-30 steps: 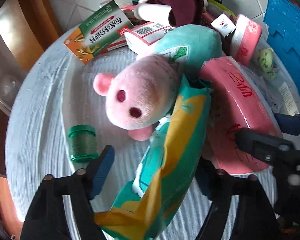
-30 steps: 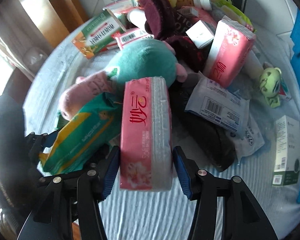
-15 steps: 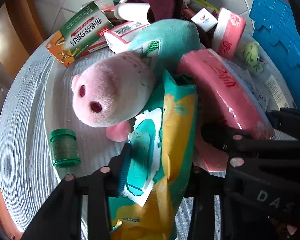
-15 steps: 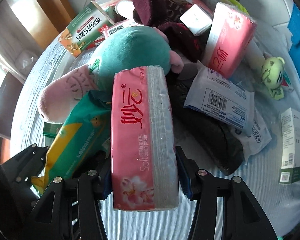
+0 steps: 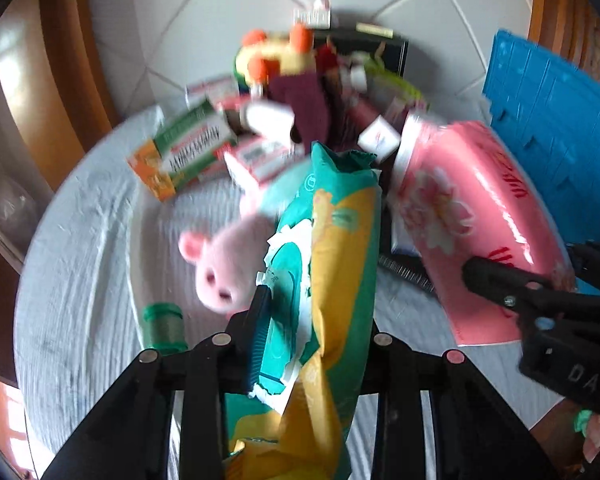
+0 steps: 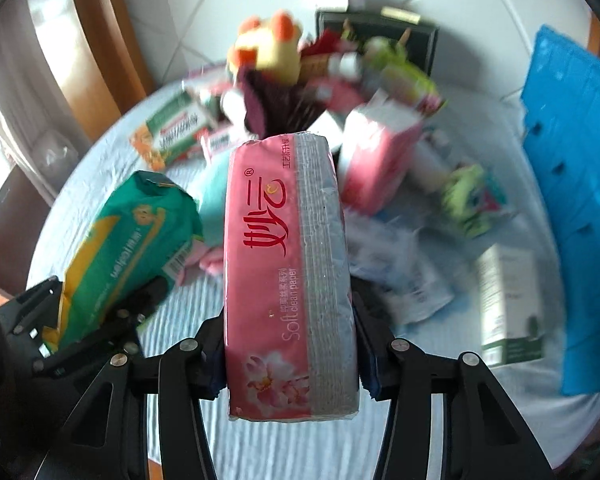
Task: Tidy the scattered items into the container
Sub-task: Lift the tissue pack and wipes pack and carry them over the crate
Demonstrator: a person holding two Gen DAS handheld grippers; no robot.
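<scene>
My left gripper is shut on a green and yellow wet-wipes pack and holds it above the table. The pack also shows in the right wrist view. My right gripper is shut on a pink tissue pack, lifted clear of the pile; it shows at the right of the left wrist view. The blue container stands at the right edge of the table, also seen in the left wrist view.
On the white cloth lie a pink pig plush, a green jar, a green and orange box, a second pink tissue pack, a white and green box, a frog toy and a pile of plush and boxes.
My left gripper has closed on the wipes pack and raised it. Both grippers have lifted their packs up and away from the pile; the items below look smaller and blurred.
</scene>
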